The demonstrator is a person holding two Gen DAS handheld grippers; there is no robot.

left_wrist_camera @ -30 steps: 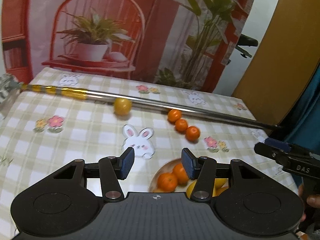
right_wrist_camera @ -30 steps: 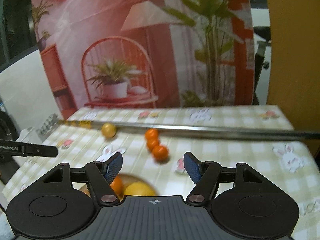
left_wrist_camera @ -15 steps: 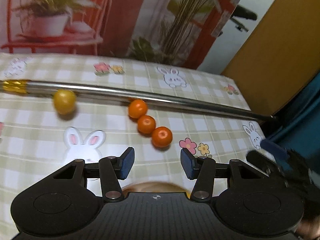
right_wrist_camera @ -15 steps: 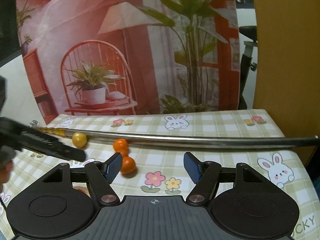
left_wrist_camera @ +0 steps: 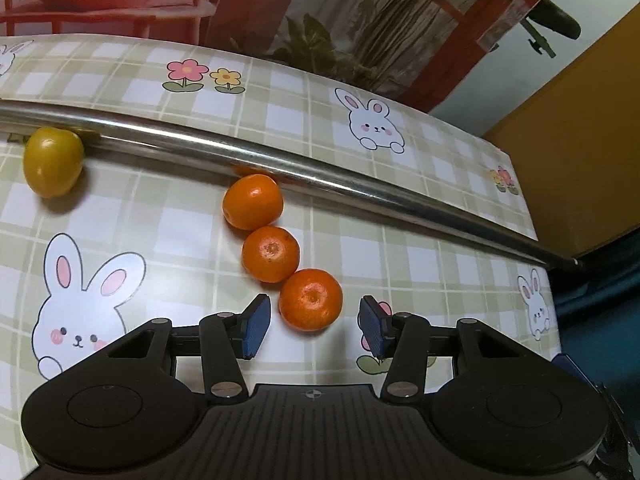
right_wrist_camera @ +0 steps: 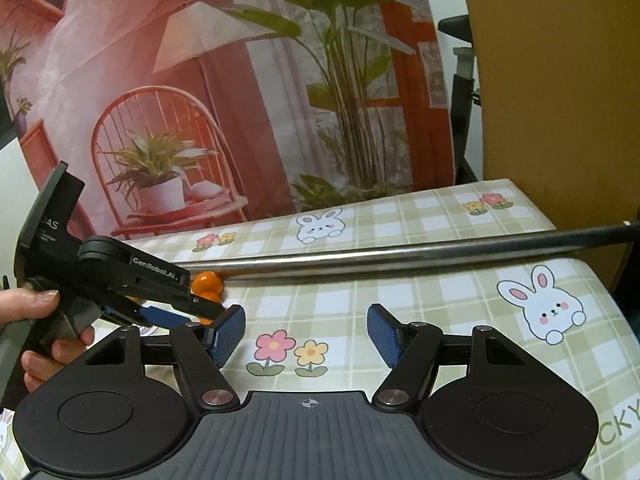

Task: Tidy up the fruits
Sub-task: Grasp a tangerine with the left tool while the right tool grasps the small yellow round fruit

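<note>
Your left gripper sits much lower and closer in than a second ago: the bowl of fruit that filled the bottom of its view has dropped out of sight, and the three oranges now loom large right ahead. Its jaws are spread wide with nothing between the blue pads, and the nearest orange lies on the tablecloth just beyond the gap, touching neither pad. That orange touches the middle orange, which touches the far orange, and the far one rests up against the metal rod that runs across the table. Off to the left, the yellow fruit sits against the same rod, well apart from the oranges.

Your right gripper has swung away from the fruit since the earlier view; it now hangs over the printed flowers on the cloth, jaws wide apart and holding nothing. From this side you can see your left gripper reaching in from the left, a hand round its handle, and only a sliver of orange fruit shows past its arm, by the rod
</note>
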